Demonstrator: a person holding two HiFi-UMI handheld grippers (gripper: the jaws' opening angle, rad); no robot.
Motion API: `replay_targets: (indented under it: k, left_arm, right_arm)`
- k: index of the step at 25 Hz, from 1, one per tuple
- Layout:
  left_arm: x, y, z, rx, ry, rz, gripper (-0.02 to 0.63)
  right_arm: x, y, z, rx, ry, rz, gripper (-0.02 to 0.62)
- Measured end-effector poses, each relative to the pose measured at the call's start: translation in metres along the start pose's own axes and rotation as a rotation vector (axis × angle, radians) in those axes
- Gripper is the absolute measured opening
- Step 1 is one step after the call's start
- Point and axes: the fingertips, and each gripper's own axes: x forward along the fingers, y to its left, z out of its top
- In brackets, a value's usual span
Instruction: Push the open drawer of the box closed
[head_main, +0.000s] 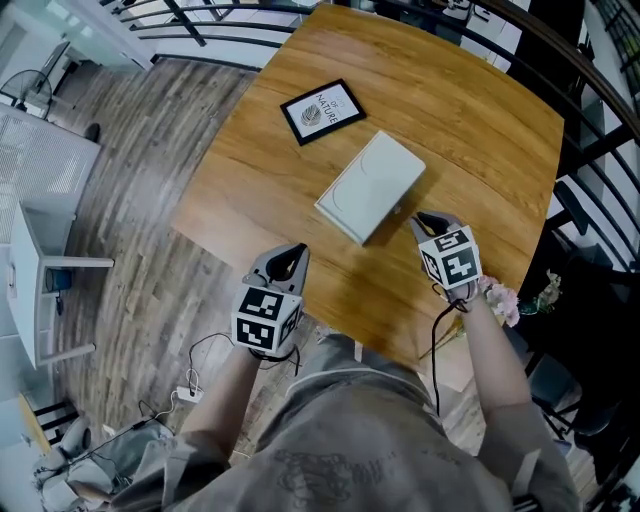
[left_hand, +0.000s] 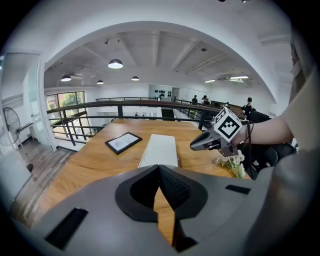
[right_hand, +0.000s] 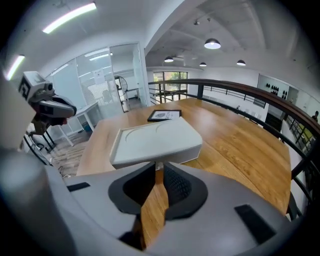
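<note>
- On the table (head_main: 480, 130) of warm, grained wood, near its middle, lies the box (head_main: 370, 185): flat, smooth, matt white, with rounded corners and curved grooves on top.
- Its long axis runs slantwise in the head view, lower left to upper right; one long side faces the right gripper (right_hand: 158, 167).
- That gripper's ribbed dark jaws stand slightly apart, gripping nothing.
- The left gripper (left_hand: 159, 169) has its jaw tips together, empty.
- A black-framed picture (head_main: 322, 111) lies near the box.

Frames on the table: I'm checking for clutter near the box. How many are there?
1. The black frame lies flat beyond the box, apart from it. Nothing seems to hide another.
</note>
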Motion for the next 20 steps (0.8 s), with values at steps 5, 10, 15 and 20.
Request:
replay_targets:
  k: [5,10,15,20]
  left_arm:
    - [-0.007,-0.004,0.035,0.012,-0.070,-0.025,0.015]
    - [-0.018,-0.017,0.082,0.108,-0.158,-0.046,0.016]
    - [-0.032,-0.034,0.126,0.185,-0.255,-0.071,0.017]
    - [-0.054,-0.054,0.165,0.253,-0.358,-0.087,0.016]
  right_arm:
    - [-0.053,0.005,0.036,-0.008,-0.120,-0.017,0.061]
    - [-0.114,0.013,0.078,0.023,-0.283,-0.010,0.052]
    - [-0.176,0.017,0.110,0.047,-0.436,-0.034,0.049]
    - [-0.237,0.021,0.134,0.027,-0.564,-0.083,0.048]
